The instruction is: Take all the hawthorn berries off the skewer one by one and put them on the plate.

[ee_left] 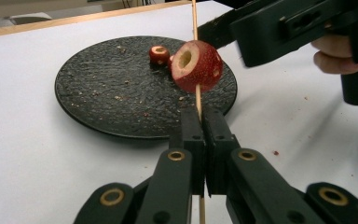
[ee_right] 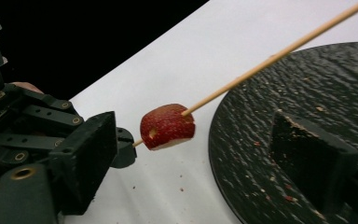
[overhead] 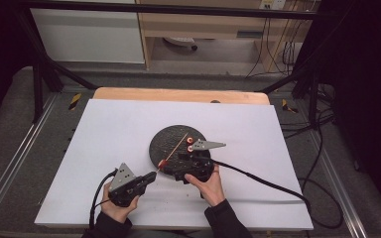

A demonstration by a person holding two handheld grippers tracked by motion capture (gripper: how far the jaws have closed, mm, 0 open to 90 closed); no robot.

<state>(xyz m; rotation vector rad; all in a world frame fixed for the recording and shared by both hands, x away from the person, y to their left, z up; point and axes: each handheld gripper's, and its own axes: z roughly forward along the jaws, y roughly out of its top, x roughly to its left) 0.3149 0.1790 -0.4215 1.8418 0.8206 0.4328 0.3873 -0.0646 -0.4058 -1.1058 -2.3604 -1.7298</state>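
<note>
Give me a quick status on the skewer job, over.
Left tongs shut on the wooden skewer, one strawberry piece threaded. Right tongs open by the black plate, holding nothing. Two strawberry pieces left on the plate. Nothing in the way.

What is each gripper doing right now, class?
Left gripper: shut on the skewer, which carries a strawberry.
Right gripper: open, holding nothing.

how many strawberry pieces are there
3. One is threaded on the skewer near the left gripper: strawberry. Two lie on the black plate: one, and another mostly hidden behind the skewered piece. More may be hidden.
</note>
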